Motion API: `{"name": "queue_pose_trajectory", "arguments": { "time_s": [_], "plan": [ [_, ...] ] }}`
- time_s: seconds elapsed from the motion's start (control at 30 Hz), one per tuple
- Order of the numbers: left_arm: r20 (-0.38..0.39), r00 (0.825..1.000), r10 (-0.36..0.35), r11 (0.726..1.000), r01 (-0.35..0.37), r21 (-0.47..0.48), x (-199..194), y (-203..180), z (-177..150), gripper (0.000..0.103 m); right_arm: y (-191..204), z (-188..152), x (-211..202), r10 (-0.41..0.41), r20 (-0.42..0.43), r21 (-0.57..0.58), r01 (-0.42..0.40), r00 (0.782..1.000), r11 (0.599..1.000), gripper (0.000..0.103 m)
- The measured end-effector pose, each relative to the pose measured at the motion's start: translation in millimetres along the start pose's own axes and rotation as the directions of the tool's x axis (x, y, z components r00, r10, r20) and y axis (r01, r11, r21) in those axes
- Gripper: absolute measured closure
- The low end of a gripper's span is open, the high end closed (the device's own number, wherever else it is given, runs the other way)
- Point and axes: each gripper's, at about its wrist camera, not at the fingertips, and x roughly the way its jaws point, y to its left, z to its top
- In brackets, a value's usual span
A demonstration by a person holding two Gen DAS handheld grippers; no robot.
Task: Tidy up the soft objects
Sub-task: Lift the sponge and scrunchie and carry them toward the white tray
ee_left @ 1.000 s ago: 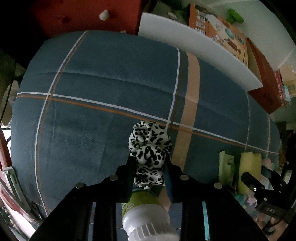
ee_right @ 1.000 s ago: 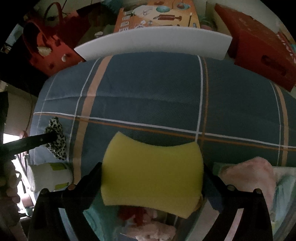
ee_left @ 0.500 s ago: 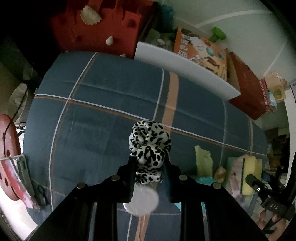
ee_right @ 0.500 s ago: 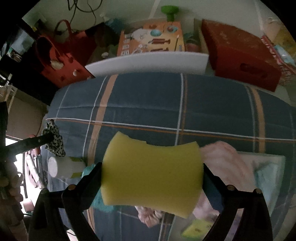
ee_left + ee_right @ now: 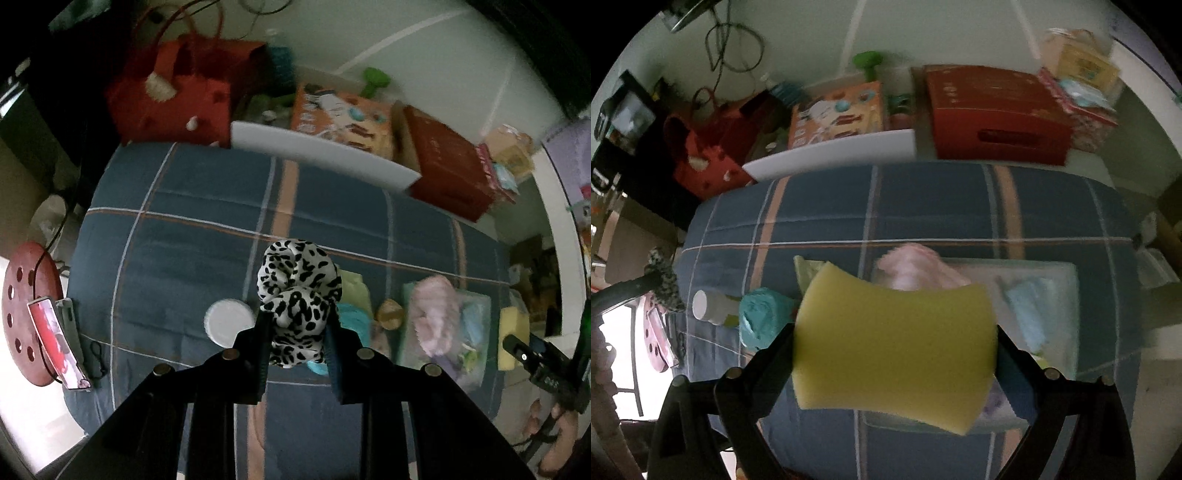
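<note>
- Jaws of the left gripper (image 5: 297,325) are pinching a black-and-white spotted scrunchie (image 5: 297,284), holding it above the blue plaid cover (image 5: 184,258).
- Jaws of the right gripper (image 5: 895,347) are squeezing a yellow sponge (image 5: 892,350) at both ends, above the clear tray (image 5: 1067,273) lying to the right.
- Print on the far orange box (image 5: 836,114) is blurring past reading.

Red box (image 5: 997,114), white board (image 5: 831,155), orange carton (image 5: 836,114), perhaps a perforated red stool (image 5: 31,314)

Left hand-held gripper (image 5: 297,338) clamped, right hand-held gripper (image 5: 894,343) seemingly clamped, both pointing steeply down
</note>
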Motion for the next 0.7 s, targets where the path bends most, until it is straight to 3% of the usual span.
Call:
{"name": "queue_pose_trajectory", "arguments": {
  "time_s": [0.3,0.5,0.7],
  "plan": [
    [-0.021,0.999,-0.047,0.991,0.049,0.127,0,-83,-28,0.076,-58,-26,-21,-0.043,0.022,0.048,0.042,0.999,0.998,0.004],
    [-0.071,0.993,-0.093,0.964,0.107,0.244,25,-153,-52,0.076,-100,-34,-19,-0.064,0.031,0.085,0.061,0.998,0.995,0.004],
    [-0.12,0.986,-0.12,0.938,0.152,0.312,66,-207,-69,0.076,-138,-41,10,-0.065,-0.013,0.129,0.066,0.998,0.989,0.004]
  ]
}}
